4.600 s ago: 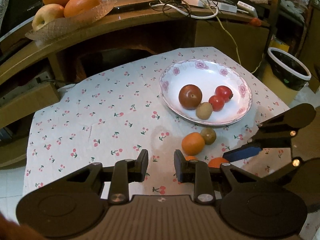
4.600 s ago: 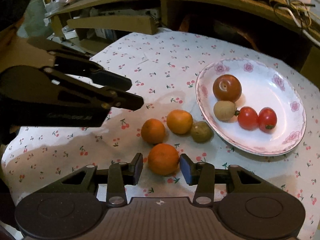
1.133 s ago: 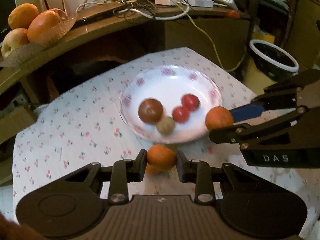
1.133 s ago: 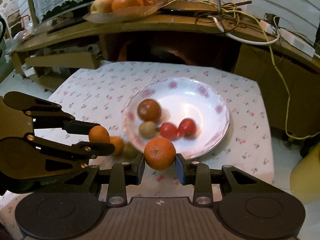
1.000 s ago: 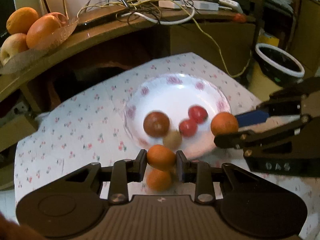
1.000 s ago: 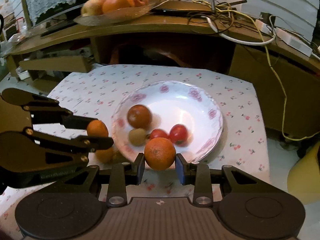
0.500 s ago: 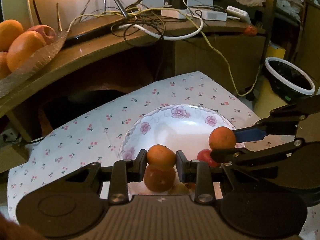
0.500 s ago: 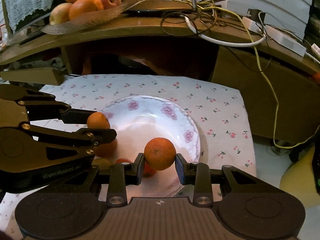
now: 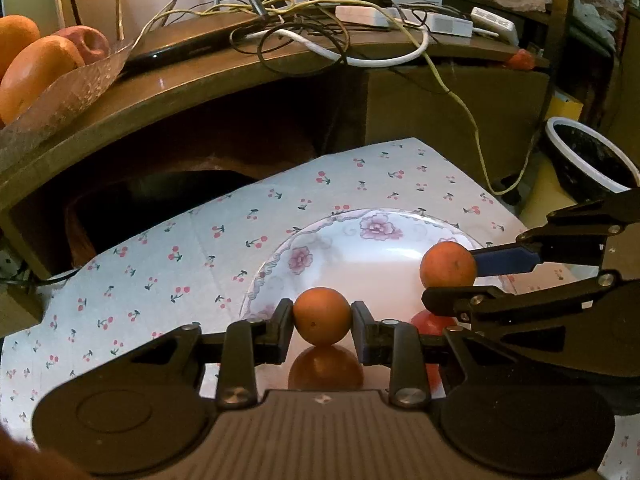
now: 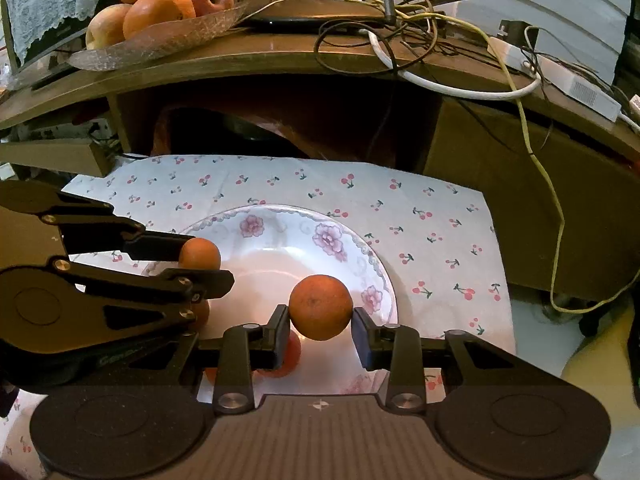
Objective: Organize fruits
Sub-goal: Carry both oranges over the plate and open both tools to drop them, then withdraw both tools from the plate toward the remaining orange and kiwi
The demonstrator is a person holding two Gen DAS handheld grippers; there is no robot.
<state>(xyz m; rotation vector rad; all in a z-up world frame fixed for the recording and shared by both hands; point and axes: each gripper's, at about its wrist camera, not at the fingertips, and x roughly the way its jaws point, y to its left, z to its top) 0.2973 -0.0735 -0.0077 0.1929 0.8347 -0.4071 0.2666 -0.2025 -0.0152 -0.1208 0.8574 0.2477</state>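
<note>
My left gripper [image 9: 322, 330] is shut on a small orange [image 9: 322, 315], held above the near left part of the white flowered plate [image 9: 332, 240]. My right gripper [image 10: 321, 330] is shut on a slightly larger orange [image 10: 320, 306] over the plate [image 10: 280, 236], right of the left one. Each gripper shows in the other's view: the right gripper [image 9: 448, 276] with its orange [image 9: 448, 265], the left gripper [image 10: 200, 262] with its orange [image 10: 199, 253]. Below the grippers a brown round fruit [image 9: 325, 368] and a red tomato [image 9: 434, 322] lie on the plate, mostly hidden.
The plate sits on a cherry-print tablecloth [image 9: 168, 264]. Behind it runs a wooden shelf [image 10: 280, 56] with tangled cables [image 10: 400, 28] and a glass dish of oranges and apples [image 10: 160, 4]. A white-rimmed black bin [image 9: 588, 160] stands on the floor at right.
Both grippers, each shut on its orange, have moved forward over the plate. The plate's own fruits have slipped down under the grippers and out of clear sight.
</note>
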